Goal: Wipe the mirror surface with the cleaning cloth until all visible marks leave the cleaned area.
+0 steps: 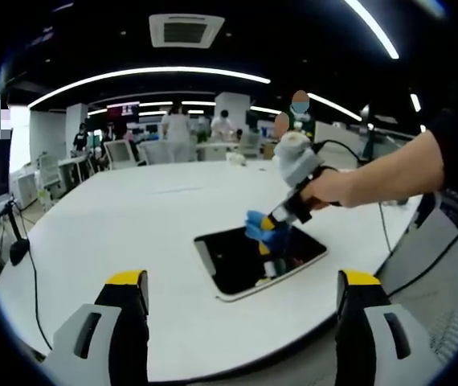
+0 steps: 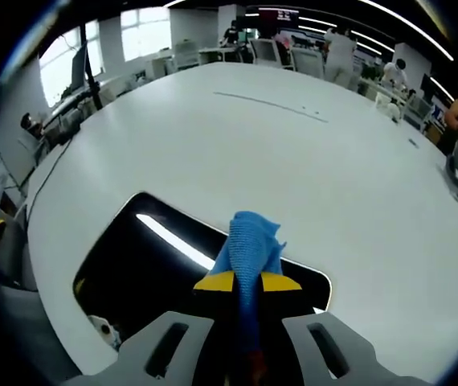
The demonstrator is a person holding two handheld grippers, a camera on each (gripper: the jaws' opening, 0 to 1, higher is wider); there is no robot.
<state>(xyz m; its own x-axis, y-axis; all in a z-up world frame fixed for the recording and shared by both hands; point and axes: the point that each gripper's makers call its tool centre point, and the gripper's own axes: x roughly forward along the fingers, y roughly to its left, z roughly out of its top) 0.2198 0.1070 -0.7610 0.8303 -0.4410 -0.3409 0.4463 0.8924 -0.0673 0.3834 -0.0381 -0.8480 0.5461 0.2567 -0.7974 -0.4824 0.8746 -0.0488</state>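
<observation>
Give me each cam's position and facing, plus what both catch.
Left gripper view: rides the left claw, jaws apart; faces across the table at the mirror; a hand holds the right claw.
Right gripper view: rides the right claw, looking down at the mirror; jaws pinch the cloth.
Shared: mirror, cloth, table.

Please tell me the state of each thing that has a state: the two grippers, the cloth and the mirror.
Left gripper: open, holds nothing, above the table edge.
Right gripper: shut on the cloth.
Cloth: blue, pinched between the jaws, its free end over the mirror.
Mirror: lies flat on the table, reflecting a ceiling light; marks too small to tell.
</observation>
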